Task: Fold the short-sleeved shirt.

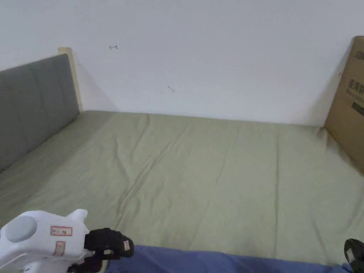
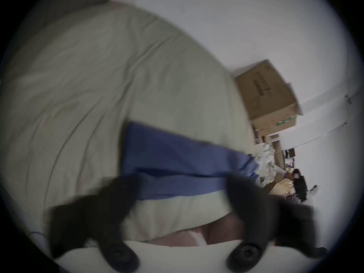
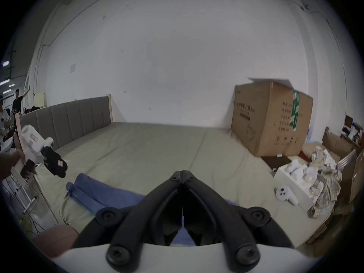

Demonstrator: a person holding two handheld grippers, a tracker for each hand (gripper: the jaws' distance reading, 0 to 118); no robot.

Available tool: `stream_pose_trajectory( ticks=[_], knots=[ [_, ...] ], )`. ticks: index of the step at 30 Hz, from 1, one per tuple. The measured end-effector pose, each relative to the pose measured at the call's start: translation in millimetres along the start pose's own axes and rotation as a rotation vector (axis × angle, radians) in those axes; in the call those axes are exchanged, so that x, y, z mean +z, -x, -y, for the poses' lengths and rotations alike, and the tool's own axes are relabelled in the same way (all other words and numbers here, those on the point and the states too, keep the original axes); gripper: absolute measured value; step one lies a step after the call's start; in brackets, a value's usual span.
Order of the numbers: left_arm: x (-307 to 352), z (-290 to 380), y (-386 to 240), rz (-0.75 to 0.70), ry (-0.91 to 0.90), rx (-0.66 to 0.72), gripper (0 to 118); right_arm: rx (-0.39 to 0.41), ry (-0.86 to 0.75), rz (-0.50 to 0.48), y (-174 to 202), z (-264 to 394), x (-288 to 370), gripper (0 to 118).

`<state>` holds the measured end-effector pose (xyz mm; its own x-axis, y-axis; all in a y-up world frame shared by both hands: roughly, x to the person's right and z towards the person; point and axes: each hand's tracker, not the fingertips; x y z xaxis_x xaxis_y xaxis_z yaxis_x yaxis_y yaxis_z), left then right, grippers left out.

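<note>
The blue short-sleeved shirt [image 1: 213, 261] lies as a long folded strip along the near edge of the green bed sheet [image 1: 199, 170]. My left gripper [image 1: 115, 249], white-bodied with black jaws, hovers at the strip's left end. Its own view shows the left gripper [image 2: 177, 184] open, jaws wide apart, with the shirt [image 2: 177, 159] just beyond them; that picture is blurred. In the right gripper view, my right gripper [image 3: 182, 172] is shut with nothing between its tips, above the shirt [image 3: 110, 196]. The left gripper [image 3: 57, 165] hangs over the bed's left side there. A black part of the right gripper [image 1: 354, 250] shows at the lower right.
A grey padded headboard [image 1: 32, 106] bounds the bed on the left and a white wall [image 1: 213, 53] runs behind. A big cardboard box [image 3: 269, 117] stands at the right end. Right of the bed lie a white controller [image 3: 284, 195] and a heap of clothes [image 3: 323, 180].
</note>
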<state>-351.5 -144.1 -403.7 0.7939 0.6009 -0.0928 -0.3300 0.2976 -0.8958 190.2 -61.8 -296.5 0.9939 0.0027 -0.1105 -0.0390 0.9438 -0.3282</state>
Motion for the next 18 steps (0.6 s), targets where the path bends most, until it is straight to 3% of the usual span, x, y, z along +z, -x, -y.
stream_pose_trajectory(
  ticks=[2,8,13,14,18],
  knots=[
    [-10,-3,28,-0.010,-0.024,0.048,114,0.010,0.043,0.002,4,6,-5,0],
    [-55,-1,84,0.358,0.003,0.326,118,0.029,0.130,-0.031,6,8,-22,0],
    [-92,5,85,0.542,0.152,0.319,118,0.018,0.167,-0.038,16,14,-25,0],
    [-97,-1,82,0.544,0.018,0.231,118,0.004,0.176,-0.040,16,15,-28,0],
    [-92,7,75,0.449,-0.089,0.194,114,-0.069,0.217,-0.043,17,21,-38,0]
  ],
)
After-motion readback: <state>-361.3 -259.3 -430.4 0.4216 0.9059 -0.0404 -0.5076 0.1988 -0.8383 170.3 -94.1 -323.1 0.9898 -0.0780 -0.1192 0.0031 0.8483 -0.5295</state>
